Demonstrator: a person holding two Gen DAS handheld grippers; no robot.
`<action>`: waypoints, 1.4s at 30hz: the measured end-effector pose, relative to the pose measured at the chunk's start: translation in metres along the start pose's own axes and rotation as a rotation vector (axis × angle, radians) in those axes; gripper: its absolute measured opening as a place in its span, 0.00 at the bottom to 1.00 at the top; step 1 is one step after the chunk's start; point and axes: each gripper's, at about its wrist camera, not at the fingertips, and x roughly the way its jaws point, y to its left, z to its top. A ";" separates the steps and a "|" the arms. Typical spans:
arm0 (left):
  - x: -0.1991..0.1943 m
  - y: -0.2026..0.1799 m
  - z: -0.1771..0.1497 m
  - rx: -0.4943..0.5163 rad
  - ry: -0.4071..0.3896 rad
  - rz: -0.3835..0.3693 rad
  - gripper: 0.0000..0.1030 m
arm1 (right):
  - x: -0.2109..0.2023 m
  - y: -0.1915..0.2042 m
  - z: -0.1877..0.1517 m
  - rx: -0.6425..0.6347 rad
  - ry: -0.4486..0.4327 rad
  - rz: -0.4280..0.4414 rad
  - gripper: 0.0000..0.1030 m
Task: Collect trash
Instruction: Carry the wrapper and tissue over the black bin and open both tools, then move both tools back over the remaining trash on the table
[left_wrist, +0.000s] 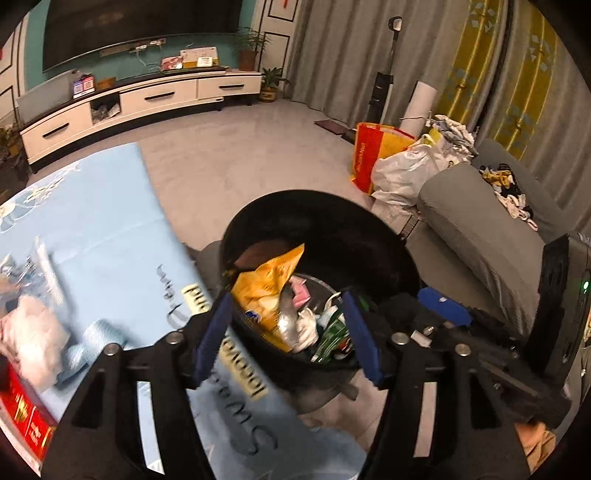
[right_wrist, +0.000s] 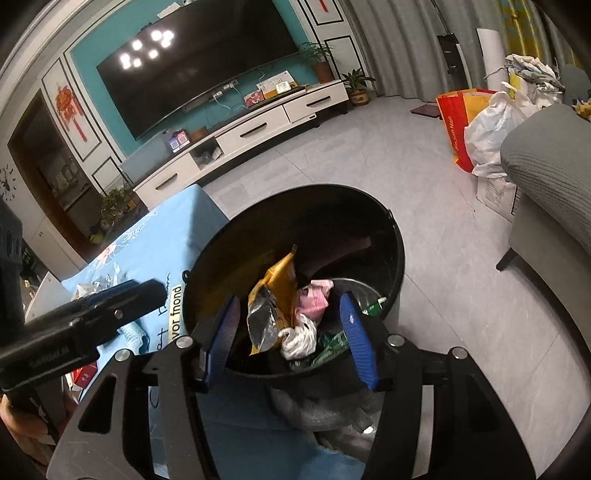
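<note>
Trash fills the black bin (right_wrist: 391, 236) that we see standing on the grey tiled floor (right_wrist: 461, 295) just beside our table, and both of our claws hang over its near rim, pointing down into it. We go from the biggest thing down. Our table (left_wrist: 110, 229) wears a light blue cloth with dark handwriting and a yellow label, and it touches or nearly touches the bin's left side. On that cloth, toward the left edge of the left wrist view, lie a crumpled pale wad (left_wrist: 33, 328), blurred, and a red box (left_wrist: 22, 410). Inside the bin we see an orange snack bag (left_wrist: 269, 280) propped upright, its silver lining showing, then a pink packet (right_wrist: 317, 299) behind it, a white crumpled tissue (right_wrist: 301, 338) in front, and green wrapper scraps (left_wrist: 332, 332) at the right. Our left claw (left_wrist: 288, 339) stands open, its blue pads wide apart with nothing pressed between them, the trash lying below the gap. Our right claw (right_wrist: 291, 332) is open as well, pads apart on either side of the heap and gripping nothing. In the right wrist view the black body of the left claw reaches in from the left above the cloth. Far off stand a white TV cabinet (right_wrist: 258, 133) and a grey sofa (left_wrist: 480, 236)
</note>
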 end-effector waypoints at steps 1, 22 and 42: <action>-0.004 0.002 -0.004 -0.003 0.005 0.009 0.69 | -0.002 0.001 -0.001 0.001 0.003 0.000 0.55; -0.154 0.056 -0.085 -0.202 -0.085 0.110 0.97 | -0.072 0.073 -0.031 -0.114 0.044 0.005 0.81; -0.223 0.180 -0.197 -0.592 -0.072 0.270 0.97 | -0.064 0.168 -0.074 -0.335 0.185 0.060 0.87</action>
